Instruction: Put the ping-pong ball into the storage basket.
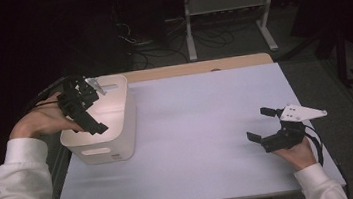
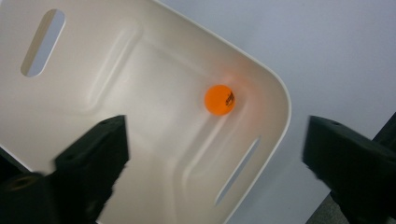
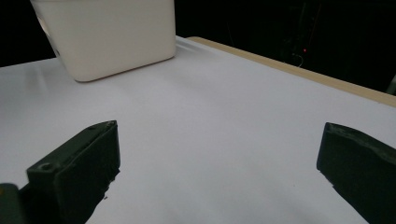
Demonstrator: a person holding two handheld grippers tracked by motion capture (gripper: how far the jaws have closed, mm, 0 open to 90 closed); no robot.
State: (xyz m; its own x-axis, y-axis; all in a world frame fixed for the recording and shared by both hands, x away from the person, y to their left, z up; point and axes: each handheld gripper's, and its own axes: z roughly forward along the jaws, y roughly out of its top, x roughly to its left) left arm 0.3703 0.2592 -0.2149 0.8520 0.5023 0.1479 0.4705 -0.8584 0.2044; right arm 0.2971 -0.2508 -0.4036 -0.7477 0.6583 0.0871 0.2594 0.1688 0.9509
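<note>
Left gripper (image 1: 80, 106): held above the open top of the bin, looking down into it; fingers (image 2: 91, 158) spread wide, holding nothing.
Bin (image 1: 118, 136): white, open-topped, with slotted handles, standing at the left edge of the tabletop (image 1: 203, 126).
Ball (image 2: 220, 99): orange, resting on the bin floor close to one rounded corner, apart from both left fingers.
Progress: judged from the ball's position and the empty left gripper, the placing of the ball in the bin appears complete.
Remaining: withdrawing the left gripper from over the bin, as far as can be judged.
Right gripper (image 1: 268, 125): low over the tabletop at the right, well apart from the bin; fingers (image 3: 74, 175) wide apart, empty.
</note>
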